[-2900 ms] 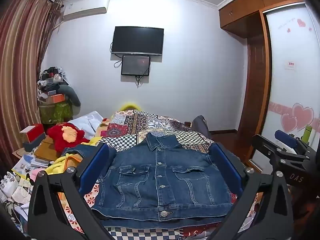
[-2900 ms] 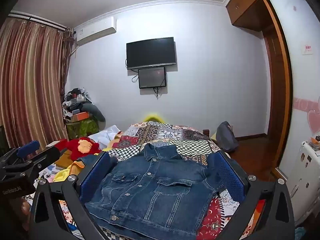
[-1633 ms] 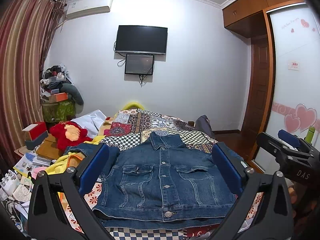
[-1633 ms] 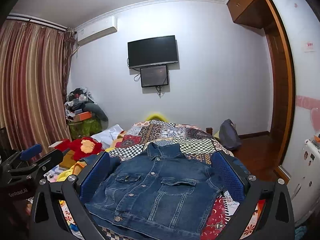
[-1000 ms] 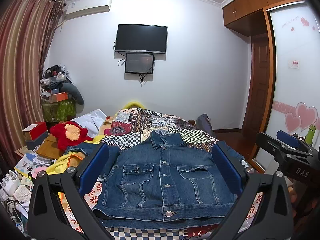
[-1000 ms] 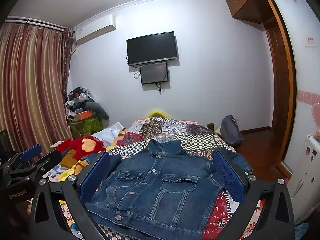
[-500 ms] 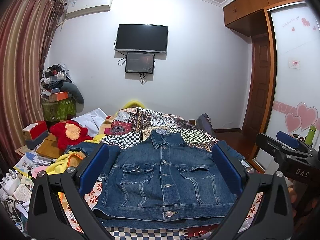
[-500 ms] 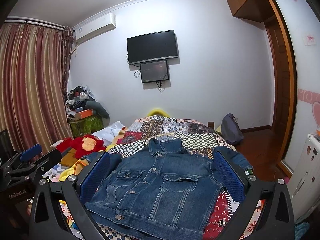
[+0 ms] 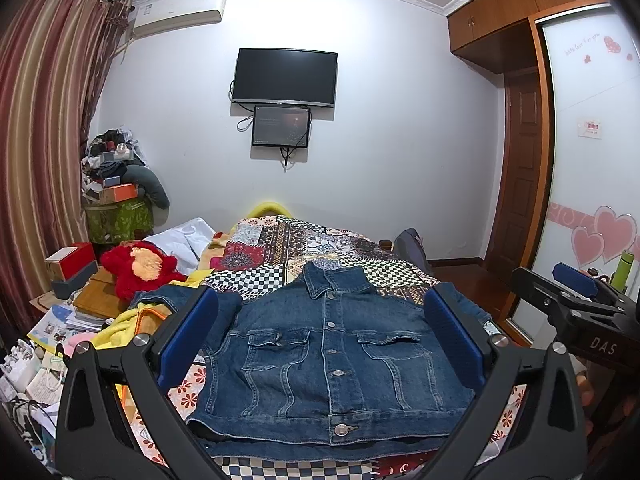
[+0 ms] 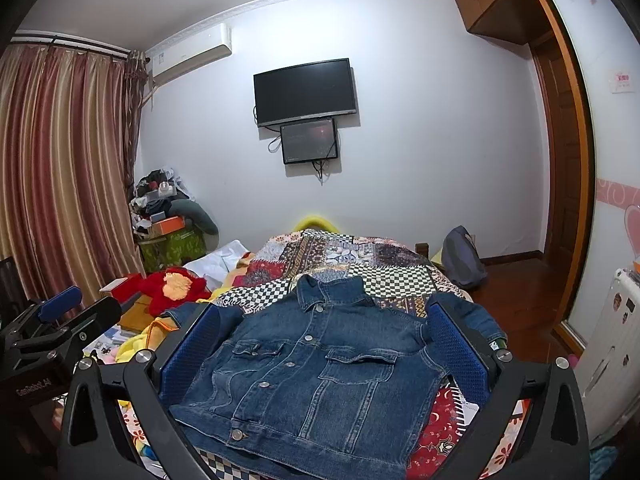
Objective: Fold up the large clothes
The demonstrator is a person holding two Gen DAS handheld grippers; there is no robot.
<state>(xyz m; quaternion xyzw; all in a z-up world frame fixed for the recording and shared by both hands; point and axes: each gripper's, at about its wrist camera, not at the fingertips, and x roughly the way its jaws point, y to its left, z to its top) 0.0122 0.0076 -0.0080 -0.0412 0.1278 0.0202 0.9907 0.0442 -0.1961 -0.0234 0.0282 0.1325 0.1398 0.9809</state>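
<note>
Denim jacket lay buttoned on the bed, framed between both grippers' fingers. Left gripper and right gripper were spread wide, empty.

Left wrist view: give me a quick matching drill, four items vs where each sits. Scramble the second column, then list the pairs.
Items:
1. denim jacket
2. red plush toy
3. black TV
4. air conditioner

Places:
A. high on the wall, next to the curtain top
B. spread flat, buttoned, on the patchwork bed cover
C. mounted mid-wall above a smaller screen
D. left of the bed, among the boxes and books

Pairs: 1-B, 2-D, 3-C, 4-A
</note>
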